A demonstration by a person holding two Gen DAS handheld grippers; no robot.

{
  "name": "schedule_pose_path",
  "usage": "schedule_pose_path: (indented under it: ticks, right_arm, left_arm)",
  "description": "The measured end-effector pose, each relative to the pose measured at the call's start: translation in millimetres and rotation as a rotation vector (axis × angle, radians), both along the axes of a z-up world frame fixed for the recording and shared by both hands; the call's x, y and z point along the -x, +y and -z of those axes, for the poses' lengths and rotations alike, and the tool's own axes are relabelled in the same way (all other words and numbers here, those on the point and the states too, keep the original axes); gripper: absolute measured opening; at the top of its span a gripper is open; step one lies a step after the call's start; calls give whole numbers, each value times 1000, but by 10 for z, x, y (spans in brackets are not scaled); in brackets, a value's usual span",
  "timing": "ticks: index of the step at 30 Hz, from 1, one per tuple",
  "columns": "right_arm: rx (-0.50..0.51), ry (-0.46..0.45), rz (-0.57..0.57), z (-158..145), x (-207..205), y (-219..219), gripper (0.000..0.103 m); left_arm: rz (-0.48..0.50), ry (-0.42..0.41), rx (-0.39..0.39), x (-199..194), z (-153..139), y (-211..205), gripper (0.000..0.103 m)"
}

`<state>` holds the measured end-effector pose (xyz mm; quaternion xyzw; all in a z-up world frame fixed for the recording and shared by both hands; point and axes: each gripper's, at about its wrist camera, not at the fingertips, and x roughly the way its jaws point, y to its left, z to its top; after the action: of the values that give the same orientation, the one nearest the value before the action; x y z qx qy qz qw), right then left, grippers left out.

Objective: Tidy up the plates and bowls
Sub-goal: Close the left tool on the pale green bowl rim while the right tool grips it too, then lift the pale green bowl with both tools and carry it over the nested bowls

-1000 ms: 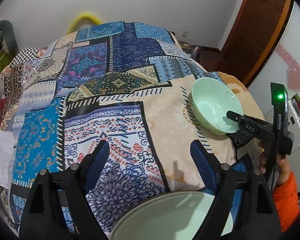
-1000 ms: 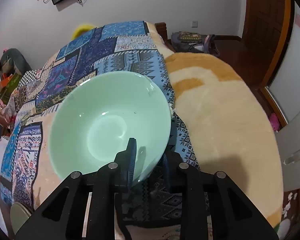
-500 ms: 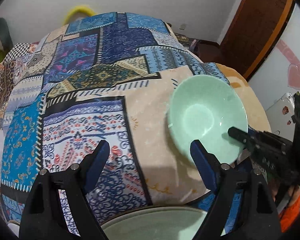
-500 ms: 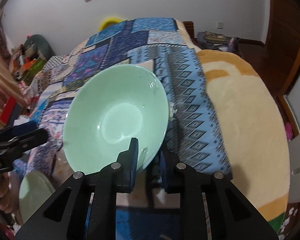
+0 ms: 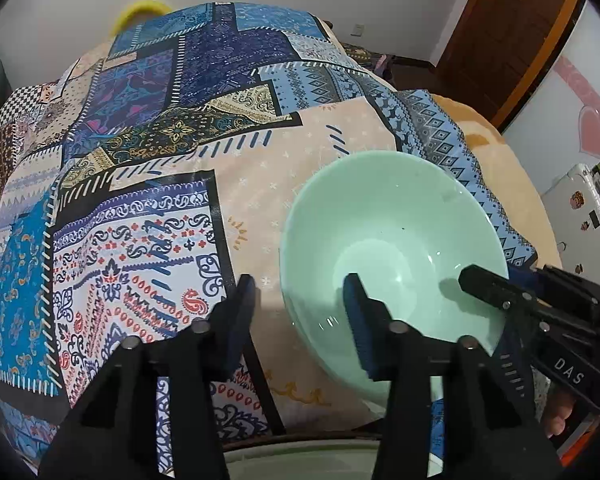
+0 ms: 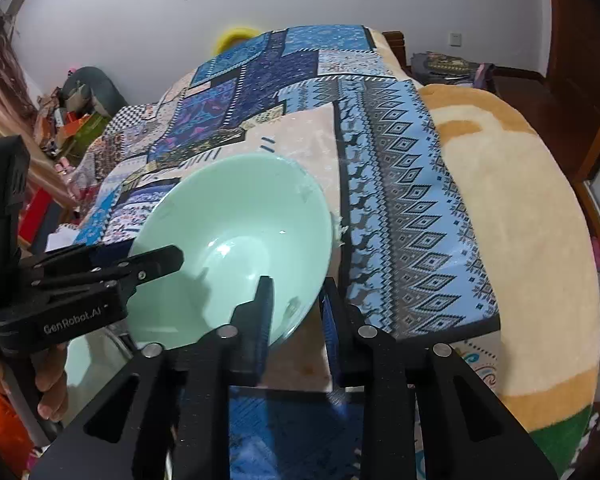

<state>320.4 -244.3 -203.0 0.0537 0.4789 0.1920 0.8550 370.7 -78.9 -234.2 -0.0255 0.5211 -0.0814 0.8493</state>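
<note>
A pale green bowl (image 5: 396, 240) hangs tilted over the near edge of the patchwork bed (image 5: 140, 208). My right gripper (image 6: 296, 306) has the bowl (image 6: 236, 240) by its near rim, one finger inside and one outside. Its jaws are opening, but the pads still touch the wall. My left gripper (image 5: 298, 314) straddles the opposite rim, one finger inside the bowl and the other well outside it. Its jaws are closing and do not press on the rim. A pale green plate (image 5: 300, 460) lies below the grippers at the bottom edge.
A fleecy tan blanket (image 6: 520, 240) covers the bed's right side. Clutter is piled at the left (image 6: 76, 120). A wooden door (image 5: 508, 40) and a white appliance (image 5: 576, 216) stand on the right. A hand (image 6: 52, 396) holds the left gripper (image 6: 140, 258) over the plate (image 6: 88, 360).
The right gripper carried the bowl leftwards to the left gripper. The left gripper sank and narrowed its jaws around the bowl's rim. The right jaws have widened slightly.
</note>
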Motion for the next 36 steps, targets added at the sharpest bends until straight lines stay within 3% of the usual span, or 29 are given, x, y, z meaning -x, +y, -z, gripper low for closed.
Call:
schedule_pose_path:
  ticks: [2, 7, 11, 22, 36]
  right_arm:
    - [10, 4, 18, 33, -18, 8, 34]
    - [4, 4, 35, 67, -38, 6, 34]
    - [-17, 14, 18, 73, -37, 30, 21]
    - [8, -3, 37, -31, 75, 73, 18]
    - [3, -97, 35, -526, 468, 179, 18]
  left_arm:
    - [4, 7, 0, -10, 34, -17, 40]
    - [13, 27, 8, -17, 104, -40, 27]
    - [28, 37, 31, -14, 134, -53, 18]
    - [34, -5, 16, 124, 23, -60, 17]
    - [30, -100, 33, 574, -550, 53, 17]
